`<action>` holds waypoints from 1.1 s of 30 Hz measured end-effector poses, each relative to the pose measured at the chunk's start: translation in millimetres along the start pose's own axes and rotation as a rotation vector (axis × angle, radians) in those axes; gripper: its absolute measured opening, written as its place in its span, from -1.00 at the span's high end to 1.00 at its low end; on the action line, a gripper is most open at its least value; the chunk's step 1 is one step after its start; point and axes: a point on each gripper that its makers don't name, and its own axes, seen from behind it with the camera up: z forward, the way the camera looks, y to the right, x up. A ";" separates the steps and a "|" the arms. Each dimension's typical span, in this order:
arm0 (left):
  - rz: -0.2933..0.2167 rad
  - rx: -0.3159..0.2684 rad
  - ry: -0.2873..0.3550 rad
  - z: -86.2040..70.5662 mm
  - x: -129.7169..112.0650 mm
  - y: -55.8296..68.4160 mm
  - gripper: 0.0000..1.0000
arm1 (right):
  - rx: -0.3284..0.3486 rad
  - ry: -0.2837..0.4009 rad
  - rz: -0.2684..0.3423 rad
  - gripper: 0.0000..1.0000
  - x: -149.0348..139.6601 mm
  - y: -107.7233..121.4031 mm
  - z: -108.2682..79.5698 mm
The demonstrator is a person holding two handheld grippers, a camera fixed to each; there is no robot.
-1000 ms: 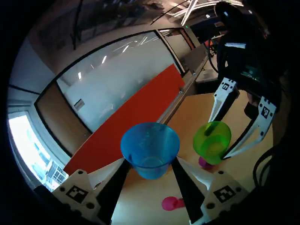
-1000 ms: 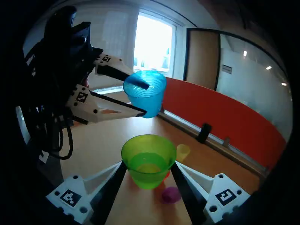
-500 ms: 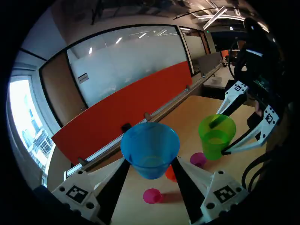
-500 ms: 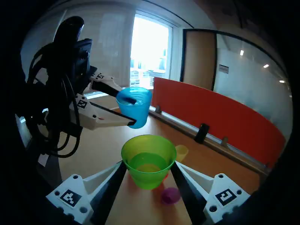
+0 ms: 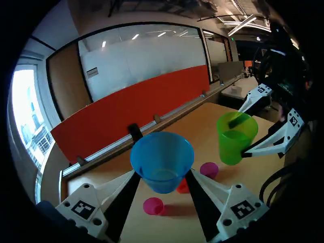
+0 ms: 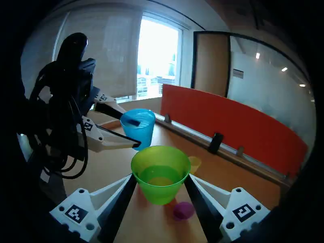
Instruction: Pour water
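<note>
My left gripper (image 5: 162,178) is shut on a blue translucent cup (image 5: 162,161), held upright above the wooden table (image 5: 202,125). In the right gripper view that blue cup (image 6: 137,127) and the left gripper (image 6: 135,131) sit at centre left, farther off. My right gripper (image 6: 160,184) is shut on a green translucent cup (image 6: 160,172) holding liquid. The left gripper view shows the green cup (image 5: 236,137) upright at the right, between the right gripper's (image 5: 239,137) fingers.
Small cups stand on the table: two magenta ones (image 5: 153,205) (image 5: 209,169), an orange one (image 5: 183,187) behind the blue cup, and a yellow one (image 6: 195,164). A red partition (image 5: 133,109) runs along the table's far edge. Cables (image 6: 67,150) hang from the left gripper.
The blue cup has gone from tipped back to upright and has dropped lower toward the table. The green cup has stayed upright and nearly still.
</note>
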 end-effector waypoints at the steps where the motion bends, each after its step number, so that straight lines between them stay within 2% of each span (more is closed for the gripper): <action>1: -0.007 -0.001 0.000 0.7 -2.5 0.7 -0.56 | -0.003 0.000 0.002 -0.74 -1.0 0.4 -0.1; 18: -0.064 -0.027 -0.021 12.9 -54.7 18.7 -0.56 | -0.045 -0.009 0.041 -0.75 -17.4 5.3 3.3; 23: -0.058 -0.041 -0.021 17.5 -67.7 25.2 -0.56 | -0.059 -0.007 0.045 -0.74 -18.8 9.2 5.1; 27: -0.054 -0.063 -0.021 22.7 -79.3 35.5 -0.56 | -0.072 -0.005 0.046 -0.75 -19.4 13.1 7.0; 33: -0.098 -0.097 -0.010 34.6 -96.1 50.6 -0.56 | -0.092 0.002 0.051 -0.74 -18.9 21.8 10.4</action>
